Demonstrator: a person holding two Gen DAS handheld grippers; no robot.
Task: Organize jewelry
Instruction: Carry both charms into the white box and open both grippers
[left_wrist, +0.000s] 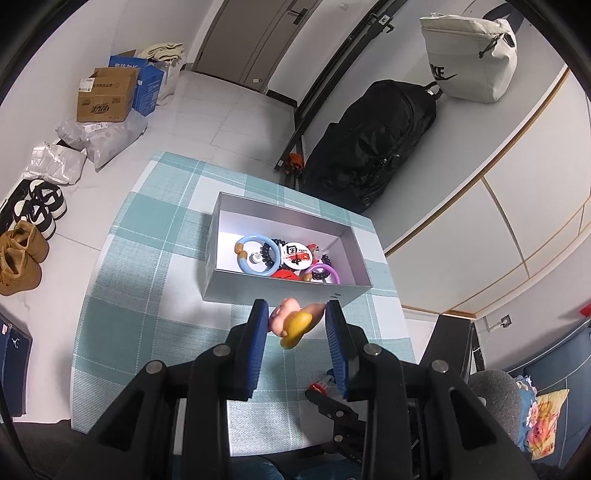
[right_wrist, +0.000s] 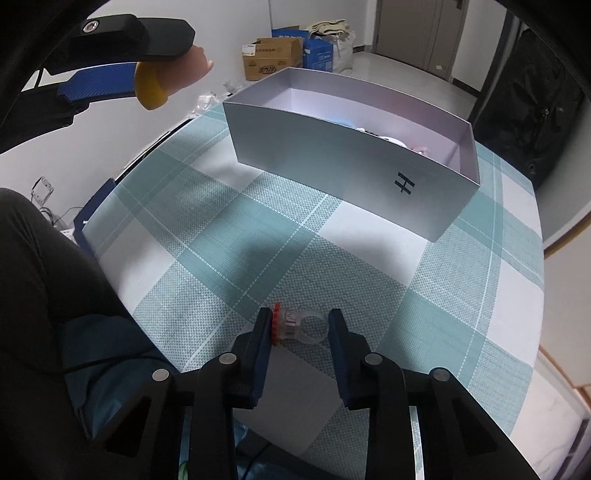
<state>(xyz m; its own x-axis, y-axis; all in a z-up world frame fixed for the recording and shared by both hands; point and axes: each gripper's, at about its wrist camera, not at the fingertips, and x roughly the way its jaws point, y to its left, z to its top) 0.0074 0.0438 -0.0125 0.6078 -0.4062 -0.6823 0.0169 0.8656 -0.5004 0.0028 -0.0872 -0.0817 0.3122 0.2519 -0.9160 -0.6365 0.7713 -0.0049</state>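
A grey open box (left_wrist: 280, 291) stands on the checked tablecloth and holds a blue ring (left_wrist: 257, 254), a purple ring (left_wrist: 325, 272), dark beads and round badges. My left gripper (left_wrist: 297, 321) is shut on a pink and yellow toy charm (left_wrist: 290, 322), held in the air just short of the box's near wall; it also shows in the right wrist view (right_wrist: 162, 79). My right gripper (right_wrist: 300, 328) is open low over the cloth, its fingers on either side of a clear ring with a red top (right_wrist: 299, 326) lying there. The box also shows in the right wrist view (right_wrist: 332, 166).
The table edge (right_wrist: 110, 266) runs along the left by a person's dark legs. On the floor are cardboard boxes (left_wrist: 107, 96), plastic bags and shoes (left_wrist: 22, 254). A black backpack (left_wrist: 373, 144) leans behind the table, a white bag (left_wrist: 467, 59) above it.
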